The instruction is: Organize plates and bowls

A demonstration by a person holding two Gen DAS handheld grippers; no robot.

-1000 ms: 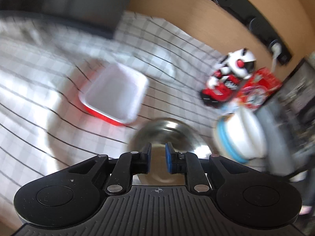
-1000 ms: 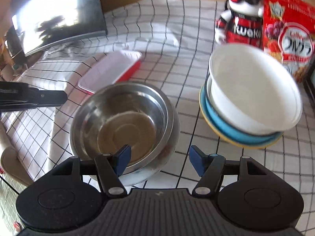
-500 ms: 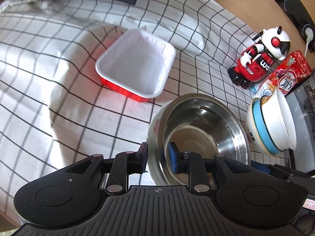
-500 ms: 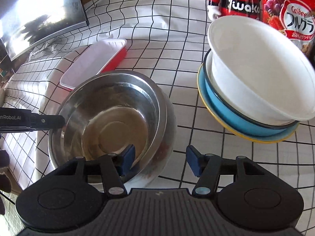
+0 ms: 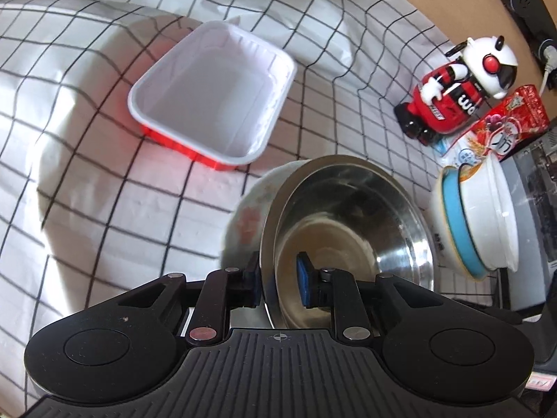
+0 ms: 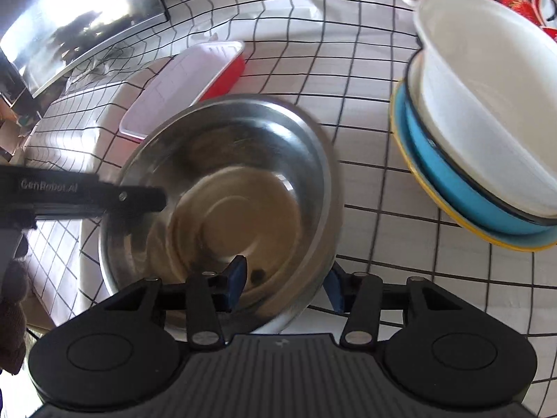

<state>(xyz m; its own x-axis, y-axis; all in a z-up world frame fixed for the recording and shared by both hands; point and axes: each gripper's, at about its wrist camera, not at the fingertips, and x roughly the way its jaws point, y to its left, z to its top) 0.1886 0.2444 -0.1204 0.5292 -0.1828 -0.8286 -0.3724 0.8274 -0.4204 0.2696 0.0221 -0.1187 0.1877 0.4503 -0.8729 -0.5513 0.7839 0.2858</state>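
Straddling the round stainless-steel bowl at six o'clock, the left tool is seen just closing across its rim, the right tool closing wider astride the opposite wall. Uneven pinches could tip it against the stacked white and blue bowls at two o'clock; the red-sided white tray lies at eleven.

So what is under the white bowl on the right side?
Under the white bowl sits a blue dish, then a yellow-rimmed plate. Their insides are covered, so anything between them cannot be seen.
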